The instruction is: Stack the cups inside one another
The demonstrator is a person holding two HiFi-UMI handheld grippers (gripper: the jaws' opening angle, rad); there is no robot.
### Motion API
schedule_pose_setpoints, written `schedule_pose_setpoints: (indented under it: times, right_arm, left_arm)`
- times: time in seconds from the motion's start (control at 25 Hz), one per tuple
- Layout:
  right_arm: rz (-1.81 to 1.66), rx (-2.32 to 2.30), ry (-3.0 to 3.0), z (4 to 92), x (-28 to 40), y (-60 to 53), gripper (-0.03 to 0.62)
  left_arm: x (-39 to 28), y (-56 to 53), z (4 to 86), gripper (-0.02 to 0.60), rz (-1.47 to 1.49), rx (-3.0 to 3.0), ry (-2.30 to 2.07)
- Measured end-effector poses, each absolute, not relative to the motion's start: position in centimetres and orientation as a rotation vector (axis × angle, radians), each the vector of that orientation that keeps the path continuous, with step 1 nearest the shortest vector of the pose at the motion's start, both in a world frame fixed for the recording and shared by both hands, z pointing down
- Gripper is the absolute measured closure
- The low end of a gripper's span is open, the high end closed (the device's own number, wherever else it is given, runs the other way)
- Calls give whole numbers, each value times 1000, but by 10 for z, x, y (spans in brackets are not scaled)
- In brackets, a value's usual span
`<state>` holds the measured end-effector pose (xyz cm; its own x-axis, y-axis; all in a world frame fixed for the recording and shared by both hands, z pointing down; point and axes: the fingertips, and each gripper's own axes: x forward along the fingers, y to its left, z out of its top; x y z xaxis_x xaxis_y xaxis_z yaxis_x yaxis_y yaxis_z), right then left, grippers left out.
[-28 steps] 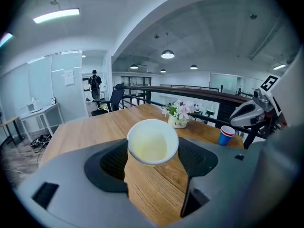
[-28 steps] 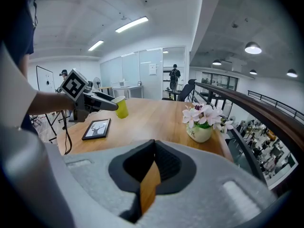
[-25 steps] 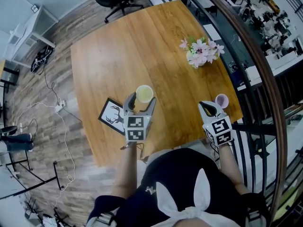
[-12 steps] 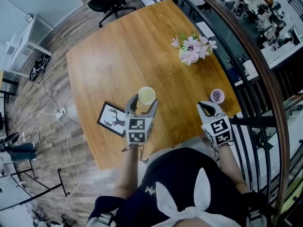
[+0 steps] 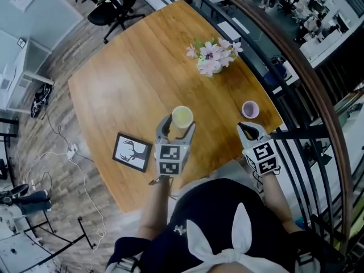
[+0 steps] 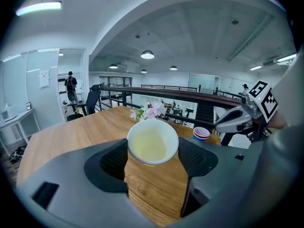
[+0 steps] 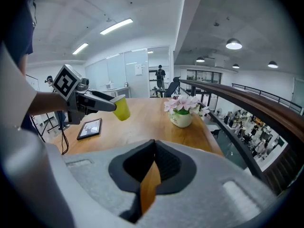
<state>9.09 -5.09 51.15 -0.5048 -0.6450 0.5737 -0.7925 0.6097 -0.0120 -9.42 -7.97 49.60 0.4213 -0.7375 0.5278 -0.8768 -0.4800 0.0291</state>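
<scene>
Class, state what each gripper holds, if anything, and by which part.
The left gripper grips the yellow paper cup by its side wall, with its jaws on opposite sides just below the rim. The right gripper is shut and empty.

Three cameras around one desk.

The head view looks steeply down from above the person onto the brown wooden desk [image 5: 131, 84], the left claw [image 5: 177, 127] and right claw [image 5: 250, 127] at its near edge. Each claw view sits low, close behind its own claw: the left faces far across the desk, the right far and leftward. All three share the pink flowers in a pale pot [image 5: 211, 56]; each claw view catches the other claw.
</scene>
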Motion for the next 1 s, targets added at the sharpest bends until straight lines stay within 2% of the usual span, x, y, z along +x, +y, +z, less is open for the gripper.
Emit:
schedule_pose_setpoints:
  times: [1.0]
  right_arm:
    - [503,1430,-2141,526,223,-27,595]
  left_arm:
    - [99,-98,499,235,706,2687,-925]
